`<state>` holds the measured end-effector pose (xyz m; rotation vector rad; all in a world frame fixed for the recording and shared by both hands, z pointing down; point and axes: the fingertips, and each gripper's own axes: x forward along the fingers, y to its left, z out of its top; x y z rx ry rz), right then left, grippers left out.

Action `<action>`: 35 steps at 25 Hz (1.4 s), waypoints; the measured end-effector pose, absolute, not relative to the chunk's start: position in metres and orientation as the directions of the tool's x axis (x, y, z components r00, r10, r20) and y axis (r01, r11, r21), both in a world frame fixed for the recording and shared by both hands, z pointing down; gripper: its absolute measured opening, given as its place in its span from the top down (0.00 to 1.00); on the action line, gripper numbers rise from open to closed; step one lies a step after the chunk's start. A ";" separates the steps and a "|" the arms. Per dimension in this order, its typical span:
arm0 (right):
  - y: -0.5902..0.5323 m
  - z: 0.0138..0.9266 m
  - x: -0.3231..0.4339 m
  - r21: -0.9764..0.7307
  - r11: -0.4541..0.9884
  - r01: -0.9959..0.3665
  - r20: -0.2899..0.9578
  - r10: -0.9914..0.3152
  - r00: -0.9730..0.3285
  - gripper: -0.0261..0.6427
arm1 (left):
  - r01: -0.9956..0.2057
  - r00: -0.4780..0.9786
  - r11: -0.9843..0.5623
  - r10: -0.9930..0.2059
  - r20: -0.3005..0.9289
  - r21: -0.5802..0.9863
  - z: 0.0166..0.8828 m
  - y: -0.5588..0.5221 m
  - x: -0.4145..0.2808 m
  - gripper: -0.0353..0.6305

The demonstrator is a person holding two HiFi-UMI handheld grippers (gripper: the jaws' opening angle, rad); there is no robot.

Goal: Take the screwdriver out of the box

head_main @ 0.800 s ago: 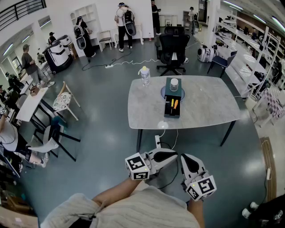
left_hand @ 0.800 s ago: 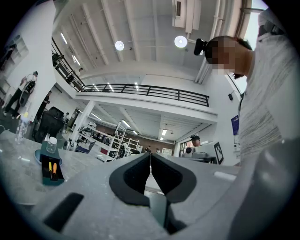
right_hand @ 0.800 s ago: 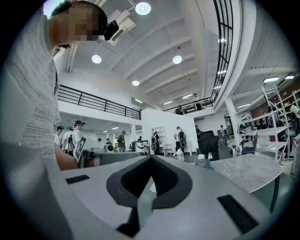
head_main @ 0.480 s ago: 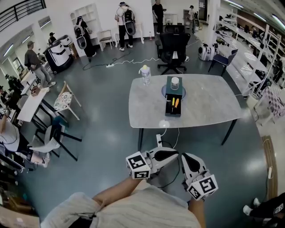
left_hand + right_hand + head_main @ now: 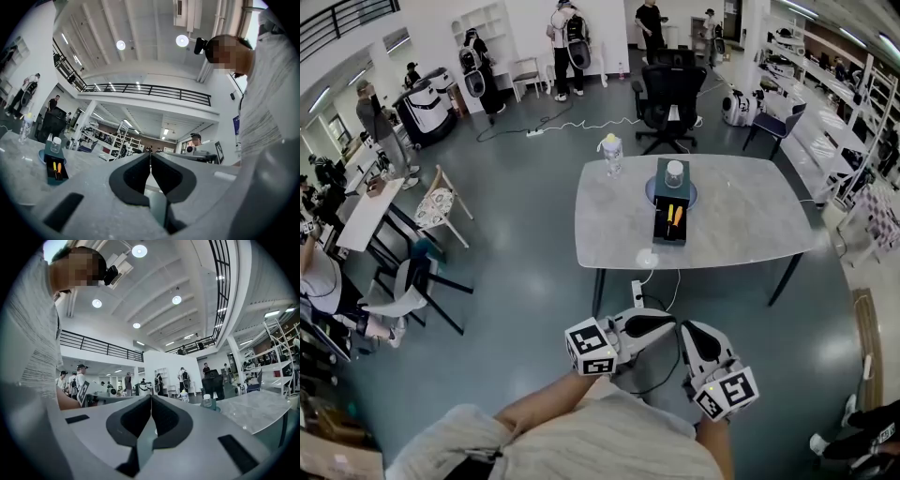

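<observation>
The left gripper (image 5: 666, 325) and right gripper (image 5: 691, 334), both closed tight on nothing, sit side by side, well apart from the table (image 5: 741, 225) where the screwdriver (image 5: 673, 215) lies in its box (image 5: 667, 234); neither has moved since earlier, and the table has drifted slightly right in the head view.
</observation>
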<state>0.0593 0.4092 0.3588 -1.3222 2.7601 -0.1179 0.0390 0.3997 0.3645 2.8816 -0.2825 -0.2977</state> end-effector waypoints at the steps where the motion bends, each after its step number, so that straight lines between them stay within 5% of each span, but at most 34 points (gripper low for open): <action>1: 0.407 0.359 0.058 -0.103 0.624 -0.775 -0.036 -0.781 -0.624 0.94 | -0.168 0.960 -0.954 -0.215 -0.178 0.247 0.365 0.397 0.037 0.91; 35: 0.194 0.359 -0.031 -0.130 0.560 -0.818 -0.030 -0.827 -0.562 0.94 | -0.139 0.961 -0.958 -0.191 -0.199 0.252 0.361 0.179 -0.056 0.91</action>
